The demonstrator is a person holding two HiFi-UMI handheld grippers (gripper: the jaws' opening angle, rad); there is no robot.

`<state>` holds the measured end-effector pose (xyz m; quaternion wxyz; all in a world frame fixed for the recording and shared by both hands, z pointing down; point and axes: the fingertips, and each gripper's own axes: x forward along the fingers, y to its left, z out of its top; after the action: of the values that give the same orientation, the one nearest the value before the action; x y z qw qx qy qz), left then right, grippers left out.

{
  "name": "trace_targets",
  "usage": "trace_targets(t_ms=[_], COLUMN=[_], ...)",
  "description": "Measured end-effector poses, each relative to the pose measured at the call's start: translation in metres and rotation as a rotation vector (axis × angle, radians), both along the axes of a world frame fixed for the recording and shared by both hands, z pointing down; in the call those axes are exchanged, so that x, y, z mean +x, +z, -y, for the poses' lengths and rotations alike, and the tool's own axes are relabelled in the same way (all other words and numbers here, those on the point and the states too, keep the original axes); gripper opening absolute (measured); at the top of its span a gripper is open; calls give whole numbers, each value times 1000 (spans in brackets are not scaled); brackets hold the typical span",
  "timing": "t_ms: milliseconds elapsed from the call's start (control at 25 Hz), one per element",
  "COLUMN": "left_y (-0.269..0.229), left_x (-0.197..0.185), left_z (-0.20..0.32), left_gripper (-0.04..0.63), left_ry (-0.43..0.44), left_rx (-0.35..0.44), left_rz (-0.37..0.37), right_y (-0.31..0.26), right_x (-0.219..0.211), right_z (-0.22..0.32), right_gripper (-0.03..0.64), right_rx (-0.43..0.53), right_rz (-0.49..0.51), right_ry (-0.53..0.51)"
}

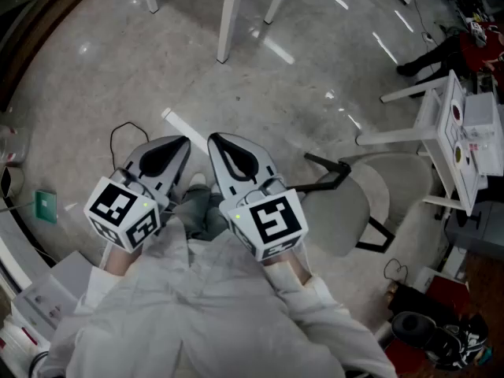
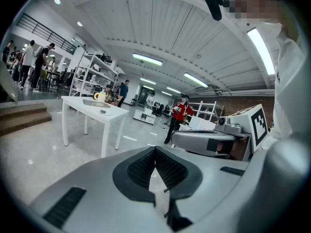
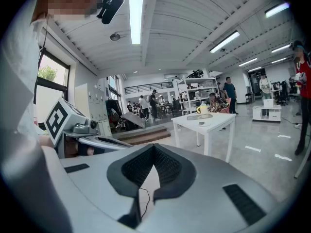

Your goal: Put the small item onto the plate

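Note:
Both grippers are held close to my body, side by side, above the floor. The left gripper (image 1: 179, 143) and the right gripper (image 1: 216, 140) are shut, with nothing between the pads. Far ahead stands a white table (image 3: 210, 122); only its legs (image 1: 228, 22) show in the head view. On it lie a flat grey tray (image 3: 199, 116), a yellow mug (image 3: 202, 108), and a small dark item (image 3: 201, 123) on what looks like a white plate. The left gripper view shows the same table (image 2: 95, 109) and small item (image 2: 103, 112), beyond the shut left gripper (image 2: 155, 152).
A grey office chair (image 1: 346, 203) stands just right of me, with a white desk (image 1: 461, 132) beyond it. A black cable (image 1: 126, 132) and a green object (image 1: 46, 205) lie on the floor at left. Shelves (image 2: 92, 76), steps (image 2: 22, 118) and several people fill the background.

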<state>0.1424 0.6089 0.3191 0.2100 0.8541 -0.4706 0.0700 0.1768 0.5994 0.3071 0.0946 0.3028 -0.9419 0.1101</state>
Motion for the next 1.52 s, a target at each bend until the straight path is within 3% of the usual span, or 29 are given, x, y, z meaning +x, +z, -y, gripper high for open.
trace_targets(t_ms=[200,360,640,1040,1240,1520], left_y=[1,6,8,-3,6,30], left_x=[19,30,24,21,21,23], left_z=[-7,-6,5,26,24,42], left_gripper=[11,11,11,11,11,11], left_ry=[26,61,76,13,-18,10], left_rx=[-11,-3,8,61,27,-40], left_rz=[16,79,110,43,16,11], right_y=[-9,-9,-7,-4,6,17], right_x=[5,3,-3,13,17,23], right_z=[2,3,10,32,27,55], right_gripper=[15,15,15,17,17,15], right_rx=[19,34,1,-16,-49,-63], right_rz=[-4,-28,-41,8,-4,19], right_ry=[10,8,9,27,22,83])
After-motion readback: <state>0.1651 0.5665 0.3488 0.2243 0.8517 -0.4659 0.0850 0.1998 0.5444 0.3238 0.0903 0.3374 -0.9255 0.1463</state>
